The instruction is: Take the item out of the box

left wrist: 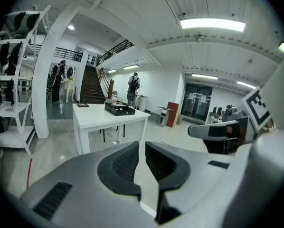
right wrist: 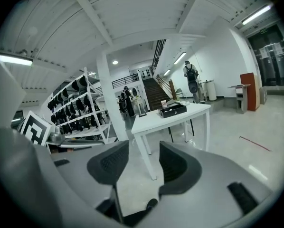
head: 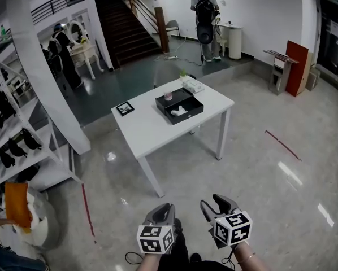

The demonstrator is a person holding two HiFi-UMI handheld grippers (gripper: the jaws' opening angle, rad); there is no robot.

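The task has not properly begun: the black box (head: 187,111) sits open near the far side of the white bench (head: 152,131), well apart from both tools, with open floor between the person and the bench. A small pale item (head: 178,111) lies inside the box, apparently resting on its dark lining; from this far away its shape cannot be told. The left hand-held gripper (head: 161,212) is held low in front of the person, and the left gripper view shows its jaws only narrowly apart, a thin slit of floor showing between the pads and nothing in it. The right hand-held gripper (head: 214,203) is just beside it, its jaws about half spread, and the right gripper view shows only floor and the bench's legs between them, so it holds nothing either. Both tools point roughly toward the bench. By my judgement every working step is left: closing the distance to the bench, bringing a tool over the open box, taking hold of the item, lifting it clear of the walls and setting it down outside. The lid already being off looks like the only thing in the task's favour so far.
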